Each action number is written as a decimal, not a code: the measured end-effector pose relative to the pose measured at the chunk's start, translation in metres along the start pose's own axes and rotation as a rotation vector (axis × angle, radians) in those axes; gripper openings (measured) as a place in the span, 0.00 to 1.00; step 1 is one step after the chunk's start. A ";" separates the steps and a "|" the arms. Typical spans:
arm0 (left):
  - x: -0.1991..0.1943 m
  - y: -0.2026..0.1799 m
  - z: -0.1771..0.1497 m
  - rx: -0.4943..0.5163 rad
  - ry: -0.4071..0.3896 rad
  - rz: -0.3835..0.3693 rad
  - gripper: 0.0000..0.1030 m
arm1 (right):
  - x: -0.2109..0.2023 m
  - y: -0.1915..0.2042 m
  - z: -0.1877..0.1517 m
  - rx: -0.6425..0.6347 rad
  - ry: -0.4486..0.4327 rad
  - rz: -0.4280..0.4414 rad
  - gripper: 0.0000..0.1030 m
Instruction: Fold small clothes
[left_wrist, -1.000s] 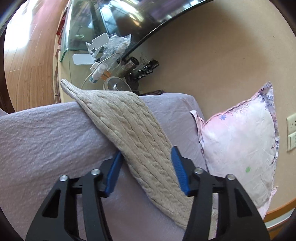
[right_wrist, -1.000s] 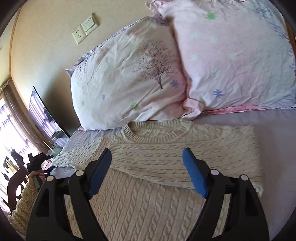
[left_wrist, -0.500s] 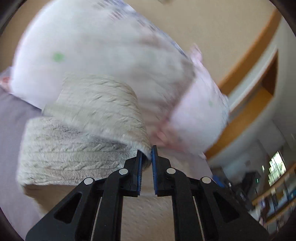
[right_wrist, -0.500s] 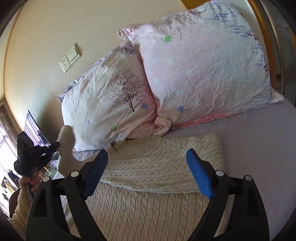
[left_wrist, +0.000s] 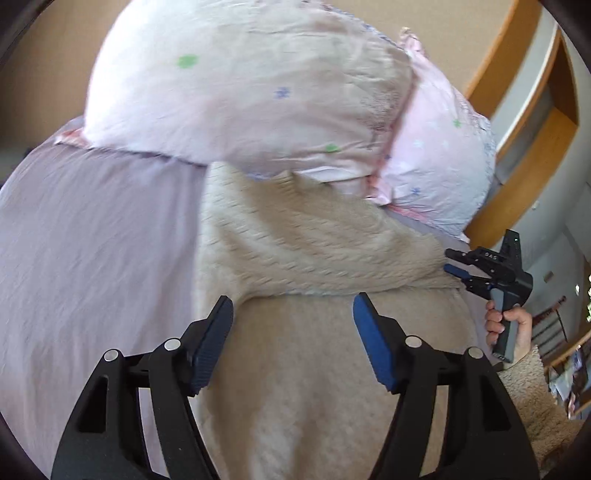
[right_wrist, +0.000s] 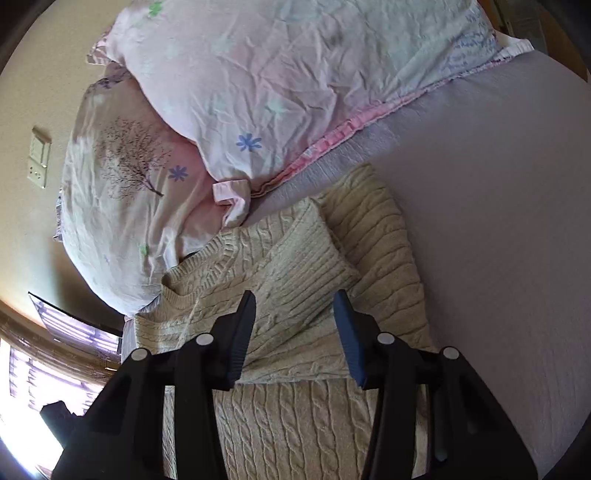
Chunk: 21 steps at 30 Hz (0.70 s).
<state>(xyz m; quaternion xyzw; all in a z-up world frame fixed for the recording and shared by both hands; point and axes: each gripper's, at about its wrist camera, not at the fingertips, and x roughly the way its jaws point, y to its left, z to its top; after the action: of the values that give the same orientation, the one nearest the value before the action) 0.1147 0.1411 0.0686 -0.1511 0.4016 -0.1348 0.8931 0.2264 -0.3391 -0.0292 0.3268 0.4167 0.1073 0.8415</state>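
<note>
A cream cable-knit sweater (right_wrist: 295, 413) lies on the lilac bed sheet (right_wrist: 498, 221), both sleeves folded across its chest; it also shows in the left wrist view (left_wrist: 314, 369). The folded left sleeve (left_wrist: 295, 251) lies flat across it. My left gripper (left_wrist: 291, 325) is open and empty just above the sweater. My right gripper (right_wrist: 295, 325) is open and empty over the folded sleeves near the collar (right_wrist: 207, 258); it also shows at the sweater's right edge in the left wrist view (left_wrist: 458, 269).
Two pink flowered pillows (right_wrist: 295, 74) (right_wrist: 129, 192) lie against the wall behind the sweater, one touching the collar. A wall socket (right_wrist: 38, 158) sits at the left. A wooden headboard frame (left_wrist: 524, 122) stands at the right.
My left gripper closed on the left sleeve, carried it across the chest, and has now opened and let it go. My right gripper has moved closer over the sweater and tilted.
</note>
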 end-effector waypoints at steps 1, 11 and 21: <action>-0.005 0.012 -0.008 -0.026 0.011 0.022 0.66 | 0.006 0.000 0.000 0.007 0.003 -0.003 0.41; -0.015 0.046 -0.067 -0.133 0.072 -0.003 0.66 | -0.051 -0.031 -0.020 0.072 -0.137 -0.058 0.28; -0.037 0.033 -0.124 -0.208 0.114 -0.283 0.41 | -0.110 -0.076 -0.146 0.014 0.091 0.154 0.40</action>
<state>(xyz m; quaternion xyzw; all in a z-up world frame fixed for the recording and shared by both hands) 0.0010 0.1646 0.0035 -0.2895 0.4381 -0.2253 0.8207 0.0377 -0.3794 -0.0728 0.3586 0.4287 0.1835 0.8087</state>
